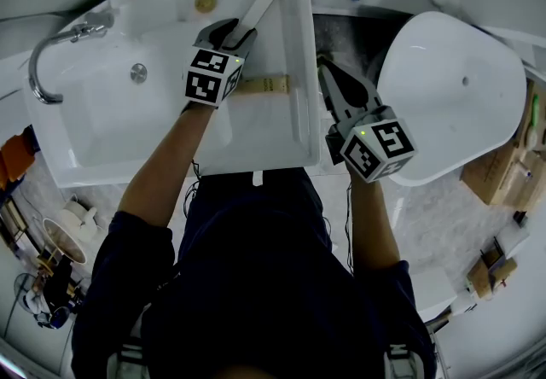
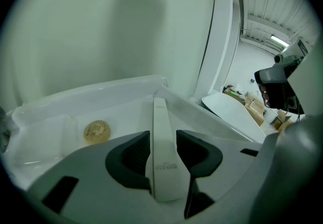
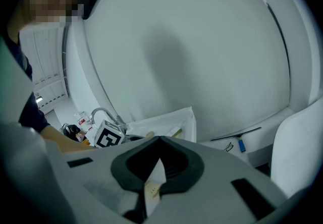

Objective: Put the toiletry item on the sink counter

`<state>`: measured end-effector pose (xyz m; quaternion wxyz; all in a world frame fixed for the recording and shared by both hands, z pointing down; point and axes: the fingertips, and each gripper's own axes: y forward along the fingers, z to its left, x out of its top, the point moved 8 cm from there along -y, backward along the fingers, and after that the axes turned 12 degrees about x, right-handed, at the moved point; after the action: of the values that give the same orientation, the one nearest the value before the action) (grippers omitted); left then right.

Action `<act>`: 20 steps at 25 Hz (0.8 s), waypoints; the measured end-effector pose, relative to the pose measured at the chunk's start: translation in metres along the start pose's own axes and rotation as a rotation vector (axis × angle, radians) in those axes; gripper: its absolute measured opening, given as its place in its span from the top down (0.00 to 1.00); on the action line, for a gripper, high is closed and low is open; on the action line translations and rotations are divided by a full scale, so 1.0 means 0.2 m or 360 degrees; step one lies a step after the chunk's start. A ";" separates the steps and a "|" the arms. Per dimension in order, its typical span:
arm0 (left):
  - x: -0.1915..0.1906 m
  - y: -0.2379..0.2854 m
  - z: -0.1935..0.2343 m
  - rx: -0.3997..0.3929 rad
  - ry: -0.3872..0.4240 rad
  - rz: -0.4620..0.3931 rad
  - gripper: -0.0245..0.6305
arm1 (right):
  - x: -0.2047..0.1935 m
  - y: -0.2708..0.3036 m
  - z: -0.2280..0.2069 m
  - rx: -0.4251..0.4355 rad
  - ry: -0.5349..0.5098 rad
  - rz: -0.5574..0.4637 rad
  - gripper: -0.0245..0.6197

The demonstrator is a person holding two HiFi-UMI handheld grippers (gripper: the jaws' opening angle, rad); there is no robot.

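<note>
While the left gripper (image 1: 232, 34) is held slanting down over the flat right side of the white ceramic sink counter (image 1: 275, 137), a long, flat white plastic toiletry tube (image 2: 160, 132) is seen lying on that counter between its jaws. These are spread wide, with the dark pads set just beside the tube's edges rather than pressed on it. The tube's far end is pointed toward the counter's back corner, and a round gold disc (image 2: 97, 131) is seen to its left near the back rim. The right gripper (image 3: 160, 140) is held beyond the counter's right edge, beside a white oval toilet lid (image 1: 452, 83). Its jaws are drawn together on a small white slip (image 3: 153, 183), whose nature cannot be told.
</note>
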<state>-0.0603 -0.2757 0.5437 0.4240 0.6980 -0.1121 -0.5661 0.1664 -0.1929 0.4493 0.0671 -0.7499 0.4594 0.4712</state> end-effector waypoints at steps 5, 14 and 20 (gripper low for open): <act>0.04 -0.08 0.02 -0.0006 -0.0010 -0.0067 0.69 | 0.02 0.01 0.04 0.0006 -0.0017 -0.0012 0.96; 0.11 -0.27 0.05 -0.0045 -0.0055 -0.0193 0.69 | 0.06 0.04 0.16 0.0025 -0.0076 -0.0026 0.96; 0.13 -0.43 0.07 -0.0078 -0.0064 -0.0292 0.69 | 0.08 0.04 0.26 0.0025 -0.0118 -0.0035 0.96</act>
<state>-0.0908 -0.2462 0.4639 0.3851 0.6831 -0.0423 -0.6191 0.1289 -0.1792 0.4118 0.0951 -0.7364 0.4520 0.4944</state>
